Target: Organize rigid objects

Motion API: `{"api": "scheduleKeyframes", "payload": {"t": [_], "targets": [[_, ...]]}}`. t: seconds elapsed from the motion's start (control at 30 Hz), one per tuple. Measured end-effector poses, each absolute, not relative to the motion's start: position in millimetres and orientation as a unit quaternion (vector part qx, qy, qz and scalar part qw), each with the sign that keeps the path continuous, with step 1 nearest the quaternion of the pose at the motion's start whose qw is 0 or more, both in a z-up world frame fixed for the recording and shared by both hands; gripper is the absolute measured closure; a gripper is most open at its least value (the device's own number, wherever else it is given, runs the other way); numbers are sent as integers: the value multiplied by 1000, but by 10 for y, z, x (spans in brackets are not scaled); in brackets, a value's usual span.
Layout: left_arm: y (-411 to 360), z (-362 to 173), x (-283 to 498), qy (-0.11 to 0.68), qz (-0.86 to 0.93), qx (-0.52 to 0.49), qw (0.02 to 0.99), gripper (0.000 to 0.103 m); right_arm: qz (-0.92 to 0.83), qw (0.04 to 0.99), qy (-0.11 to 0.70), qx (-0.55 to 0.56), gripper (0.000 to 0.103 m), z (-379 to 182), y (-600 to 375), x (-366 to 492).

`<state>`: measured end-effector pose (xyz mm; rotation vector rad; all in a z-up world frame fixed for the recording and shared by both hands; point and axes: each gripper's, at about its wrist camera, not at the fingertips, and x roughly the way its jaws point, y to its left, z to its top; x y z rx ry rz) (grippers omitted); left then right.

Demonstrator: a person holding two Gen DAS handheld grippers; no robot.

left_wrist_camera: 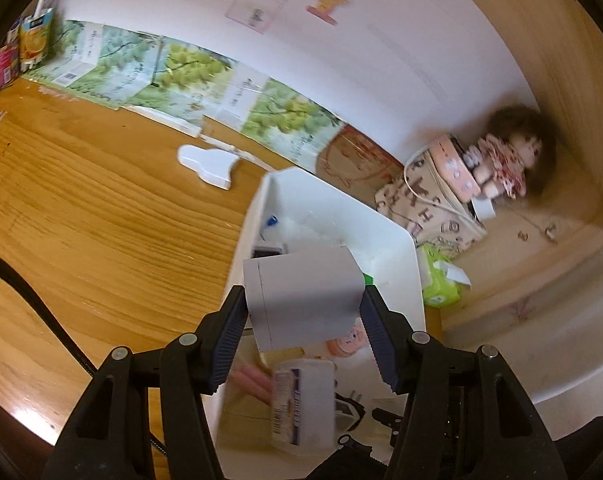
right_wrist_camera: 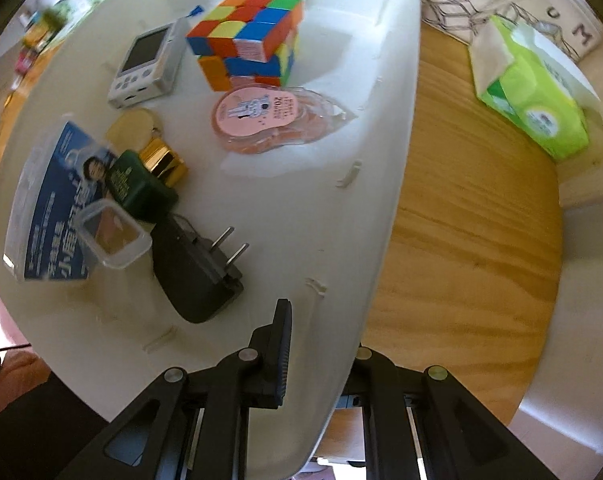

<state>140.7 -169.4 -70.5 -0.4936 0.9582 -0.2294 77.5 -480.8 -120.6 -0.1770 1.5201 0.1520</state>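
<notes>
The white box point(left_wrist_camera: 301, 300) sits clamped in the left tool point(left_wrist_camera: 303, 332), above the white bin point(left_wrist_camera: 397, 248). The right tool point(right_wrist_camera: 321, 354) pinches the bin's wall. Ahead of it a pink tape dispenser point(right_wrist_camera: 261, 120) reads "20"; the blue booklet's point(right_wrist_camera: 45, 208) print is blurred.

The bin point(right_wrist_camera: 381, 160) stands on the table point(right_wrist_camera: 461, 240), a tissue pack point(right_wrist_camera: 537, 108) beside it. Inside lie a puzzle cube point(right_wrist_camera: 249, 36), a tape dispenser point(right_wrist_camera: 269, 120) before it, and a plug adapter point(right_wrist_camera: 197, 272) nearest the right tongs point(right_wrist_camera: 321, 360) clamping its wall.
</notes>
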Motion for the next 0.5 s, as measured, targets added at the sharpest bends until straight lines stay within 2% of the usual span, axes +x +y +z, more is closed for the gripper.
{"api": "scheduleKeyframes", "payload": {"t": [0.37,0.47,0.5], "targets": [[-2270,-715,1358,482,-136,-168,849,41,116,729,670,-79,89,-1250,-4934,707],[-2320,-654,1355,473,-142,-161,855,39,121,729,668,-84,89,-1250,-4928,691],[-2324,-622,1351,466,-145,-161,858,35,122,729,668,-84,89,-1263,-4933,692]]}}
